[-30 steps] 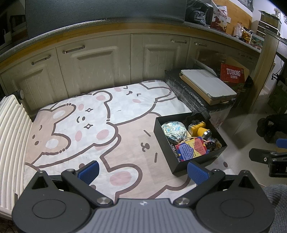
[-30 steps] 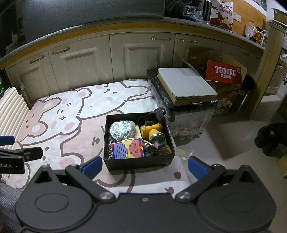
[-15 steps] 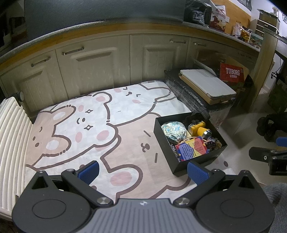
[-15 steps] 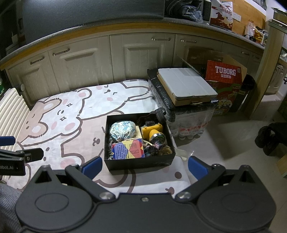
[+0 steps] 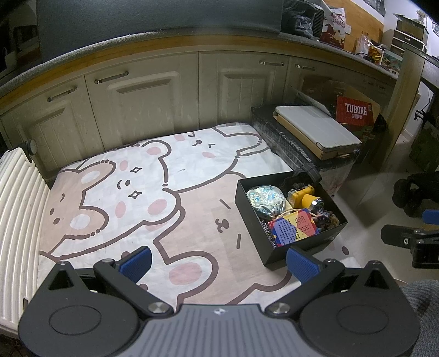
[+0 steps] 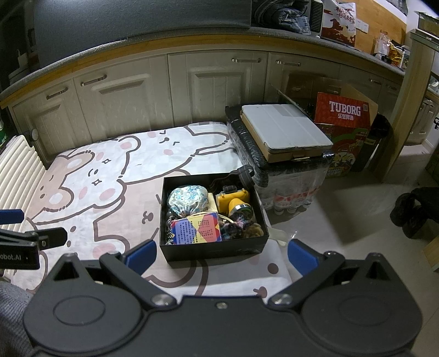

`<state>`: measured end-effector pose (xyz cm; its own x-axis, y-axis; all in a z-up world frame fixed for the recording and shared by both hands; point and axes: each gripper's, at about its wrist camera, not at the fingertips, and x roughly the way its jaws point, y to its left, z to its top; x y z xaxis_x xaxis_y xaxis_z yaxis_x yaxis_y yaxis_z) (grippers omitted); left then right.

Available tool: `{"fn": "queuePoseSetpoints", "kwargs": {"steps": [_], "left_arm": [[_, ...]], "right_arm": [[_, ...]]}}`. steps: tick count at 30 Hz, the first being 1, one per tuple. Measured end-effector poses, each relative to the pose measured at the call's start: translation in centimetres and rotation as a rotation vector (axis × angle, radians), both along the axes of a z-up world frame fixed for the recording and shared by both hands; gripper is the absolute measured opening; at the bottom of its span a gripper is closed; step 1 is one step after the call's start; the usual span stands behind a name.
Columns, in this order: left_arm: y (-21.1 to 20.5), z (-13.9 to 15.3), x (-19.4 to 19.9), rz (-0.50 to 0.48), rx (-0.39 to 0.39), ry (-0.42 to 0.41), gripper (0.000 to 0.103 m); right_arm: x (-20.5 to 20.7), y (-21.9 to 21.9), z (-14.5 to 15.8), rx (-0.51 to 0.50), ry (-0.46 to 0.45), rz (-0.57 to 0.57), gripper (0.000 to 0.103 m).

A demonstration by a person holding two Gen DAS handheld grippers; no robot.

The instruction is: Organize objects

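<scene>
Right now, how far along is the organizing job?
Nothing looks done yet: the pouch, yellow headlamp, colourful card and tangled cords all sit in the black box on the bear mat. Nothing is in hand; the left gripper and right gripper are both open and empty. All the sorting is left.

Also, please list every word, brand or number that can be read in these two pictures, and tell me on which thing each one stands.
"TUBORG": white letters on the red cardboard beer carton beside the black-wrapped crate.
"obot.AI" (start cut off by the frame edge): white print on the black body of the left hand-held gripper.
Too small to read: Chinese line under TUBORG; dotted print on the colourful flat box in the black open box; characters on the red-and-white bag on the counter.
</scene>
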<state>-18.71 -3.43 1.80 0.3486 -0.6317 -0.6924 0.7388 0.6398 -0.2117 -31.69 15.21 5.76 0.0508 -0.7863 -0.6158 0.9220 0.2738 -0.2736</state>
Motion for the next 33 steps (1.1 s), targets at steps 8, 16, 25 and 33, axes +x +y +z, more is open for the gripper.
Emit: {"fn": "queuePoseSetpoints", "kwargs": {"steps": [8, 16, 25, 33], "left_arm": [[-0.01, -0.01, 0.01, -0.113, -0.003, 0.001, 0.103], [-0.02, -0.02, 0.01, -0.209, -0.006, 0.002, 0.103], [-0.02, -0.01, 0.03, -0.357, -0.010, 0.004, 0.103], [-0.04, -0.01, 0.02, -0.467, -0.013, 0.006, 0.103]], "right_arm": [[-0.01, 0.01, -0.01, 0.001, 0.001, 0.000, 0.103], [0.05, 0.01, 0.00, 0.000, 0.001, 0.000, 0.103], [0.04, 0.02, 0.00, 0.000, 0.001, -0.001, 0.103], [0.05, 0.01, 0.01, 0.000, 0.001, 0.000, 0.103]]}}
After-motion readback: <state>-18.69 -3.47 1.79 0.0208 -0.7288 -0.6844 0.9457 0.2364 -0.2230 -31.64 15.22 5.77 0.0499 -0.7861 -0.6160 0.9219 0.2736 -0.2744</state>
